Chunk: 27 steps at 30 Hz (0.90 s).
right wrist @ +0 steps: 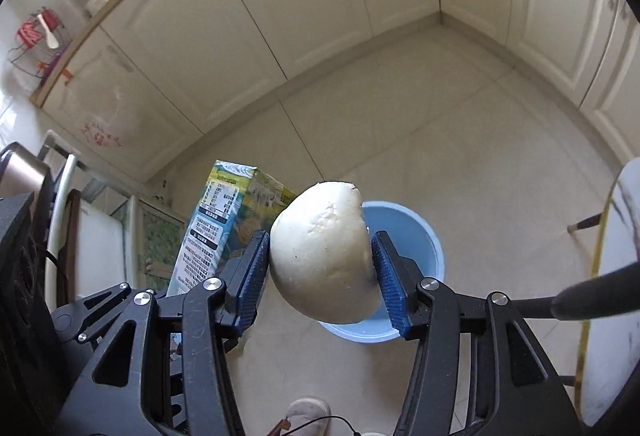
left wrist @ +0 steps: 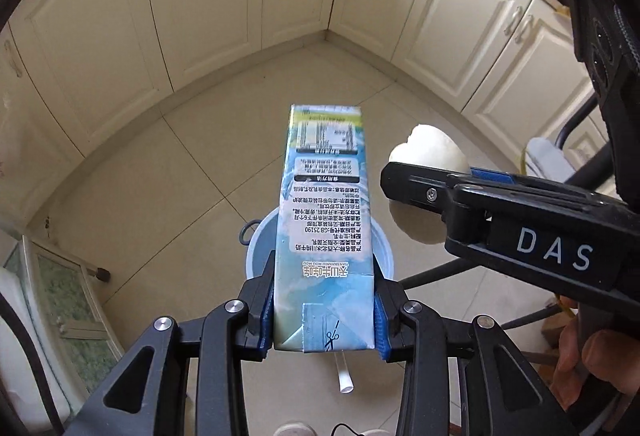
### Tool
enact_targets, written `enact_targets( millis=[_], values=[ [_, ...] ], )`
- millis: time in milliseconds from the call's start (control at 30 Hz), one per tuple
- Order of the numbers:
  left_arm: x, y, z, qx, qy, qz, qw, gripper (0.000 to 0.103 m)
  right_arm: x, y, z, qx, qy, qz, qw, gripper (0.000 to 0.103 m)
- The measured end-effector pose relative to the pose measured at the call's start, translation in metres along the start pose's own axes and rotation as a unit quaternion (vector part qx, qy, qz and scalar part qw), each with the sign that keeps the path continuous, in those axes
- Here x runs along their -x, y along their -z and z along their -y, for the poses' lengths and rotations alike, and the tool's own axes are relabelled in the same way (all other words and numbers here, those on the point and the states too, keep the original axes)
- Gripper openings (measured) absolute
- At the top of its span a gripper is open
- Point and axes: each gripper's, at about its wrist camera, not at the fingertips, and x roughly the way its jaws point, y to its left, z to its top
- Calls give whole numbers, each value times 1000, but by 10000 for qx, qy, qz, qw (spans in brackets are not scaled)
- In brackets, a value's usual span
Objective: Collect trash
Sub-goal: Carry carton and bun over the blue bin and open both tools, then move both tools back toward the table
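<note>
Blue-padded fingers (left wrist: 267,310) of the left gripper (left wrist: 325,312) are clamping the milk carton (left wrist: 326,228) across its narrow sides near the folded end, so the long body is projecting forward and downward over the pale blue bin (left wrist: 382,256) on the tiled floor (left wrist: 192,163). Judgement: gripping at one end is keeping the far end free to drop into the bin mouth first. Jaws are standing partly apart, as wide as the carton's width, both pads pressing on its faces.

Right gripper (right wrist: 322,266) is carrying a white steamed bun (right wrist: 320,256), bitten or torn at its upper edge, directly above the same bin (right wrist: 420,232). Its left pad is touching the bun's side; at the right pad I cannot tell whether a slight gap is showing, so the hold is looking light. Jaws are standing moderately wide, set by the bun's girth.

Both pieces of trash are hanging in the air over or just beside the bin, neither inside it yet. Carton (right wrist: 218,220) and bun are sitting close together, the carton on the left. Judgement: the release step is coming next; the risk is the carton tipping outside the rim.
</note>
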Motion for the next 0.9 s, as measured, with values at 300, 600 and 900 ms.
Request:
enact_targets(
  millis=[300, 600, 900],
  values=[
    [-3, -23, 9, 113, -390, 192, 9990, 72, 9, -7, 11, -116, 34, 193, 9997, 71],
    [117, 20, 43, 339, -1234, 1265, 9837, 83, 100, -8, -72, 496, 86, 984, 9939, 93],
    [254, 72, 141, 327, -1333, 2662, 9541, 98, 272, 40, -133, 1191, 1018, 2599, 9528, 103]
  ],
)
